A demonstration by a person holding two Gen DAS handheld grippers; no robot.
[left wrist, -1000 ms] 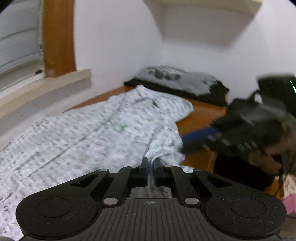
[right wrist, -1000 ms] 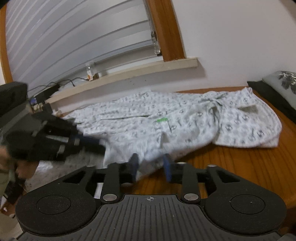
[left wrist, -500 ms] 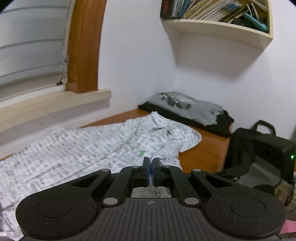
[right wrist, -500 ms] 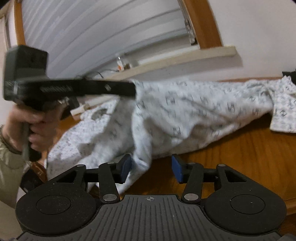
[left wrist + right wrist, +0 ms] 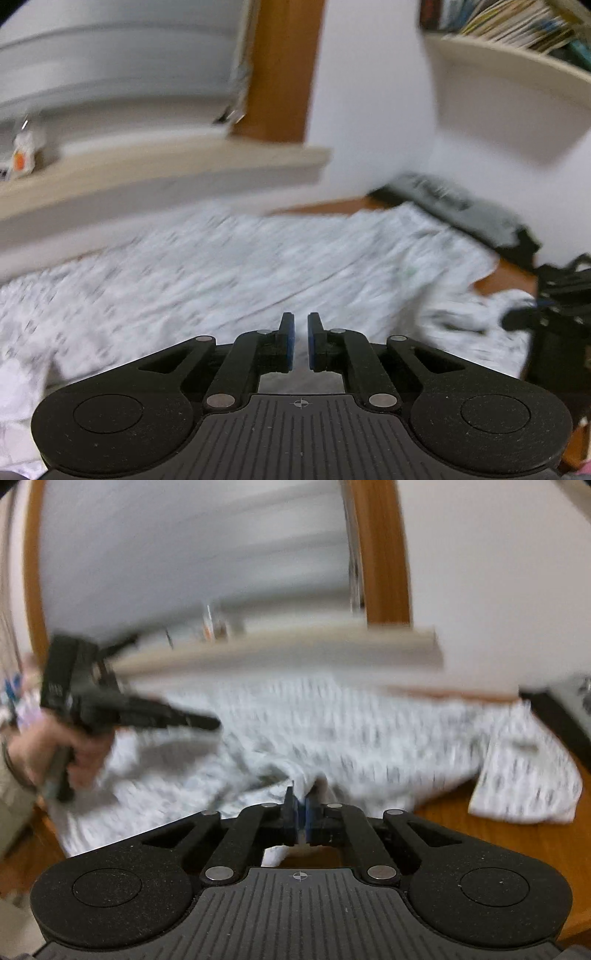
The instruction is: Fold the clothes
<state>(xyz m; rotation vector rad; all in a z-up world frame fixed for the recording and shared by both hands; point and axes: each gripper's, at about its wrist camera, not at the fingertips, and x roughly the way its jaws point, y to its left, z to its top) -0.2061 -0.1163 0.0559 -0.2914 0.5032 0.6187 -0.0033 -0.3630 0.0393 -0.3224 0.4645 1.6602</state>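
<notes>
Garments: two that I can count. One white patterned shirt (image 5: 369,738) lies spread across the wooden table (image 5: 480,834), and one grey-and-black folded pile (image 5: 461,210) sits at the far end, by the wall.
Grippers: two, one in each of the person's hands.
Left gripper (image 5: 300,341): its jaws are just parting, with a narrow slit between the blue pads and no cloth in it. It hangs over the shirt's middle. From the right wrist view it shows at the left, gripped by a bare hand (image 5: 55,753).
Right gripper (image 5: 301,812): its jaws are closing, with a fold of the shirt's near edge pinched between the pads.
Other things: one windowsill (image 5: 166,173) with a small bottle (image 5: 24,151) on it, and one shelf of books (image 5: 517,22) up in the corner.
Change: half a second ago the left pads clamped a strip of shirt. That strip has dropped out. The right jaws stood wide then, with the hem loose between them. Both views are much blurrier than before.
</notes>
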